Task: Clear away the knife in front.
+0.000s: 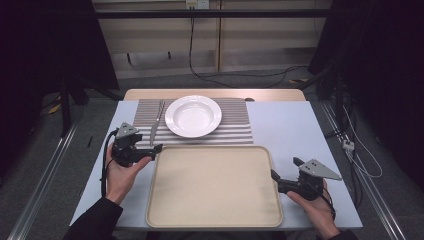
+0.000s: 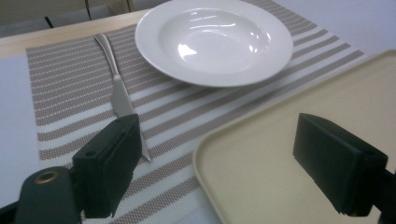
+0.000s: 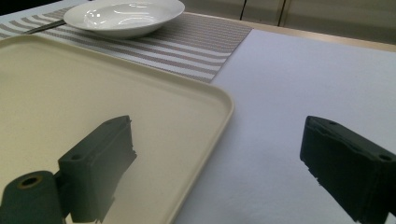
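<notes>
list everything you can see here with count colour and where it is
round white ceramic bowl-plate: 1, white, on the placemat at the table's far middle
striped woven placemat: 1, grey and white, far middle of the table
silver metal knife: 1, silver, on the placemat left of the plate
beige rectangular plastic tray: 1, beige, near middle, bare
white-topped table: 1, white with a wooden far edge
left gripper: 1, black, jaws open, at the tray's far left corner
right gripper: 1, black, jaws open, at the tray's right edge

white-covered table (image 1: 300, 130), striped placemat (image 1: 235, 125) (far side), beige tray (image 1: 212, 187) nearer
</notes>
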The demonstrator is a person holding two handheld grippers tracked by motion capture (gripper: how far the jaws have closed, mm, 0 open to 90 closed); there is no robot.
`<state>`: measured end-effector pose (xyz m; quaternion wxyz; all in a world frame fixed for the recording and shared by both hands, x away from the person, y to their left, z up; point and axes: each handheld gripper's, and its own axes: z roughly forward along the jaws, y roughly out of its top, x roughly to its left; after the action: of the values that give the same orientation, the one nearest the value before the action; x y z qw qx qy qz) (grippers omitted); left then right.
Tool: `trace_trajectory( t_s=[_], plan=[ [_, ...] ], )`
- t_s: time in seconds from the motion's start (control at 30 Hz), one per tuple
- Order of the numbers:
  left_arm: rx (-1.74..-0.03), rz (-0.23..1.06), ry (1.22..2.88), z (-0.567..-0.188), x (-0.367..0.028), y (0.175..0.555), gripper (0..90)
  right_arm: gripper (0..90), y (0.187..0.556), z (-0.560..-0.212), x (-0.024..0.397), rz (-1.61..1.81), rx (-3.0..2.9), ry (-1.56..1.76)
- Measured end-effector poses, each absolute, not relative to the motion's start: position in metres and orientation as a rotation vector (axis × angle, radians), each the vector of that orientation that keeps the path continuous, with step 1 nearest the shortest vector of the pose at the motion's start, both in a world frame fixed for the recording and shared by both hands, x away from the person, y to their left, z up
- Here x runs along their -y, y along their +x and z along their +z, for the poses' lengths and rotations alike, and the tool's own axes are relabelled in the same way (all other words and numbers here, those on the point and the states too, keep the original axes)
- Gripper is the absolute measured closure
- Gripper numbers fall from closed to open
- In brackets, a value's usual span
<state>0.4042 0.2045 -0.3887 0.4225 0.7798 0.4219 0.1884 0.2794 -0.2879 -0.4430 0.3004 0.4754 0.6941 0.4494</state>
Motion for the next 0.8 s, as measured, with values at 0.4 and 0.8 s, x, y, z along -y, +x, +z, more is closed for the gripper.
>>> trace_trajectory(
  t_s=[0.4,0.8],
  plan=[
    [-1.126,0.473,2.006,-0.391,-0.206,0.440,17.0,9.8,0.281,-0.444,0.288,1.193,-1.847,1.262],
    [-1.139,0.505,2.015,-0.385,-0.195,0.478,21.0,10.0,0.288,-0.447,0.287,1.182,-1.872,1.274]
  ],
)
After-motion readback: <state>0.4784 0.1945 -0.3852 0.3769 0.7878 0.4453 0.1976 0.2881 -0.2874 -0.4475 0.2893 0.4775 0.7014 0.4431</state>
